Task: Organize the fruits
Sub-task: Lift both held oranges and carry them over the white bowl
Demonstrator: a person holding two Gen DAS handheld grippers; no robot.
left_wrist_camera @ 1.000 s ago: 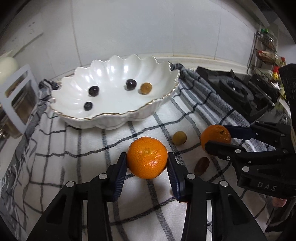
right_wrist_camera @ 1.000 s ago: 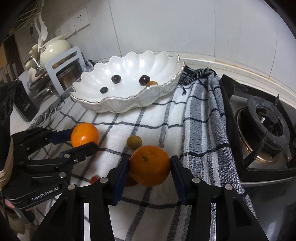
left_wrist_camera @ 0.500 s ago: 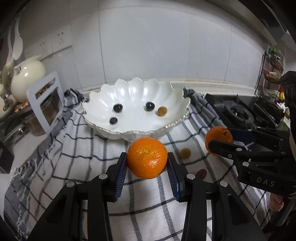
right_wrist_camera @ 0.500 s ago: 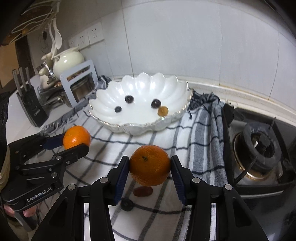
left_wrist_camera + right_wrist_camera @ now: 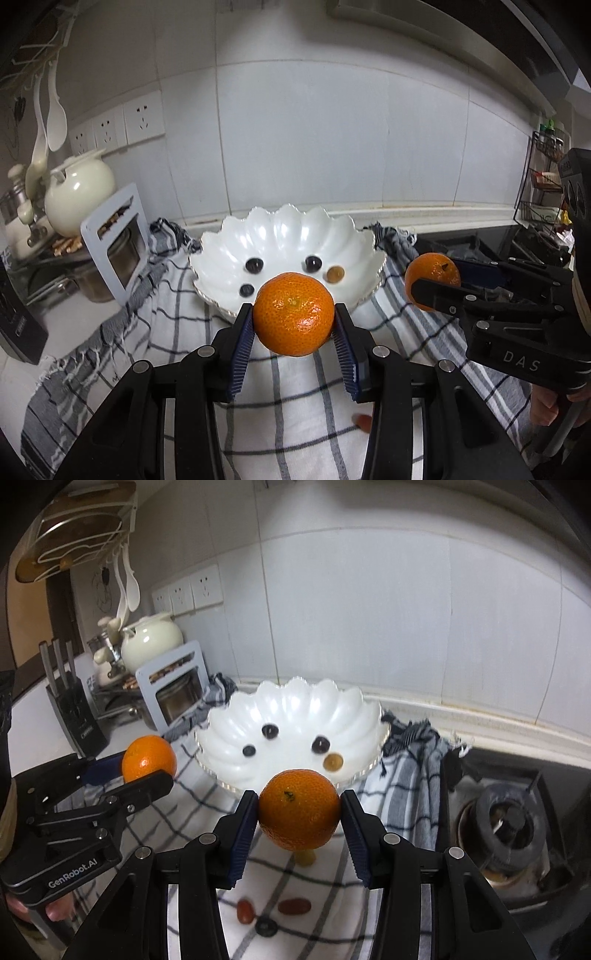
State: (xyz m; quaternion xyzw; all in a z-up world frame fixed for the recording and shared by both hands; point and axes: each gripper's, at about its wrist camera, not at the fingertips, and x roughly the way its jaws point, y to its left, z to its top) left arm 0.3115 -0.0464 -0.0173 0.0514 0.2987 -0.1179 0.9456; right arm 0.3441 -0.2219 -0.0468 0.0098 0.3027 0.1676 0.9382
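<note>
Left gripper [image 5: 294, 332] clamped an orange [image 5: 294, 314] between its blue pads, held clear above the checked cloth [image 5: 177, 332]. Right gripper [image 5: 299, 812] gripped a second orange [image 5: 299, 809] the same way, also off the cloth. Each gripper showed in the other's view, side by side, apart.

On the cloth's near part, under the right gripper: two reddish grapes [image 5: 293, 906], a dark grape [image 5: 266, 927], and a yellowish grape [image 5: 306, 858] just behind them, partly hidden by the orange.

Farther back, a white scalloped bowl [image 5: 347, 705] sat on the cloth toward its far edge. Inside were three dark grapes [image 5: 270, 731] and one amber grape [image 5: 332, 762], all loose on the bowl floor.

Beyond the cloth's right edge was a gas burner [image 5: 506, 823]. Left of the bowl stood a grey rack [image 5: 173, 690], a cream teapot [image 5: 151, 642] and a knife block [image 5: 75, 709]. Tiled wall behind carried sockets [image 5: 188, 592].
</note>
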